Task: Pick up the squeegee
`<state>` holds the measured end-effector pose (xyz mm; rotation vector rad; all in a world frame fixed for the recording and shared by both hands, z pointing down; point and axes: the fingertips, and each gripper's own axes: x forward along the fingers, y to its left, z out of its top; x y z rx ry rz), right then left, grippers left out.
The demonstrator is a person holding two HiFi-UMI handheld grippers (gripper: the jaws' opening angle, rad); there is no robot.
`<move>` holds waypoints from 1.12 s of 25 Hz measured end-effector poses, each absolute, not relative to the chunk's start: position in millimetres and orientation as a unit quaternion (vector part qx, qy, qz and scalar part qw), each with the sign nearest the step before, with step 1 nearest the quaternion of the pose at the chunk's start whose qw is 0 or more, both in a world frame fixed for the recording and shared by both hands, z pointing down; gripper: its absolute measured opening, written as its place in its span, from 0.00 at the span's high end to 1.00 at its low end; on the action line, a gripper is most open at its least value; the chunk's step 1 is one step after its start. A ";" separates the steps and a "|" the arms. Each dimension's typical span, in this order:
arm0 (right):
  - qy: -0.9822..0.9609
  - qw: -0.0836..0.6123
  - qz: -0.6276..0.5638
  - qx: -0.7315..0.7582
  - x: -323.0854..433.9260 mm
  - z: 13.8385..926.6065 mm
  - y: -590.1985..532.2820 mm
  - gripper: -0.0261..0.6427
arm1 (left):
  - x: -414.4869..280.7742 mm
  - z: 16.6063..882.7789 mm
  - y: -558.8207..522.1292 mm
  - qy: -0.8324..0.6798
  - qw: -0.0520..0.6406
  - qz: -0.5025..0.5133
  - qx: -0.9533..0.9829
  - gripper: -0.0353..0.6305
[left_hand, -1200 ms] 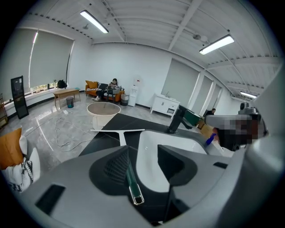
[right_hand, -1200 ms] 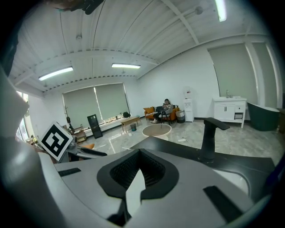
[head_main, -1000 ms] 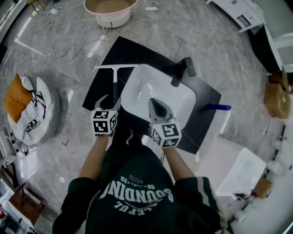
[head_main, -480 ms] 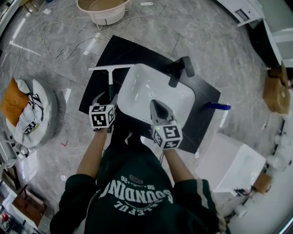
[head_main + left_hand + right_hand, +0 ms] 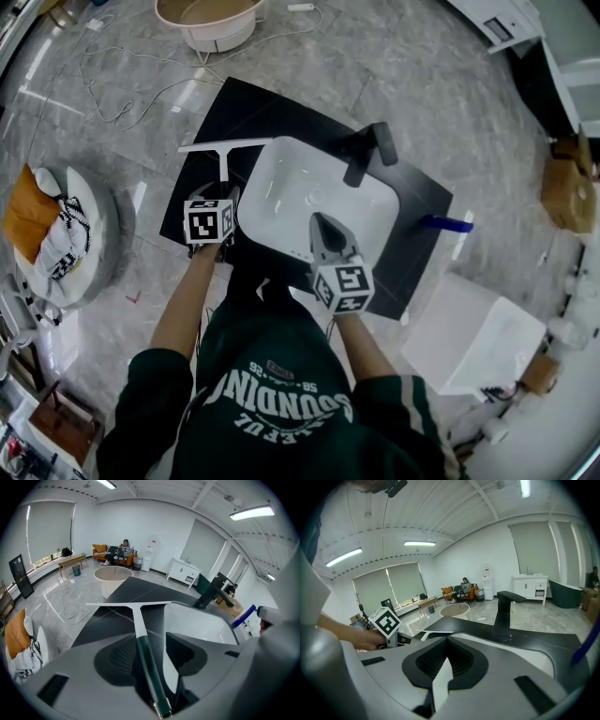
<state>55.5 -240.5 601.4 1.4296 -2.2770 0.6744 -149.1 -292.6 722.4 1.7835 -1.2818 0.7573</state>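
Observation:
The squeegee (image 5: 224,156) lies flat on the black countertop (image 5: 272,112), left of the white sink (image 5: 281,164), its white blade at the far end. My left gripper (image 5: 223,194) is open and down over the dark green handle. In the left gripper view the handle (image 5: 142,645) runs between the two jaws, with a strip of sink showing beside the right jaw. My right gripper (image 5: 324,223) hovers over the sink's near rim, shut and empty; its jaws meet in the right gripper view (image 5: 447,641).
A black faucet (image 5: 362,152) stands behind the sink, and a blue object (image 5: 446,221) lies at the counter's right end. On the floor are a round tub (image 5: 211,21), loose cable (image 5: 122,94), a cushion with cloths (image 5: 52,230) and a white box (image 5: 473,337).
My left gripper has moved forward along the squeegee handle toward the blade, and its jaws now straddle the handle. The right gripper has hardly moved.

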 end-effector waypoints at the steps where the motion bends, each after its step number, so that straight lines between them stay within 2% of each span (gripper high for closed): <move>1: -0.806 0.183 0.241 0.508 56.2 602.4 -240.6 0.96 | -149.6 724.5 -294.8 -0.504 0.401 0.303 0.703 0.65; 12: -0.791 0.179 0.260 0.524 77.0 611.6 -242.0 0.96 | -151.6 739.6 -312.5 -0.480 0.418 0.356 0.685 0.65; 17: -0.788 0.173 0.266 0.527 80.4 615.4 -241.3 0.96 | -150.1 752.8 -311.7 -0.452 0.455 0.366 0.674 0.65; 22: -0.787 0.167 0.272 0.528 83.4 617.4 -239.4 0.96 | -155.5 756.9 -313.3 -0.454 0.461 0.381 0.660 0.72; 25: -0.787 0.164 0.275 0.527 83.8 617.5 -237.4 0.96 | -156.1 757.4 -314.3 -0.459 0.476 0.379 0.647 0.72; 28: -0.786 0.160 0.277 0.529 85.3 617.9 -236.3 0.96 | -156.1 755.7 -320.7 -0.465 0.459 0.400 0.643 0.72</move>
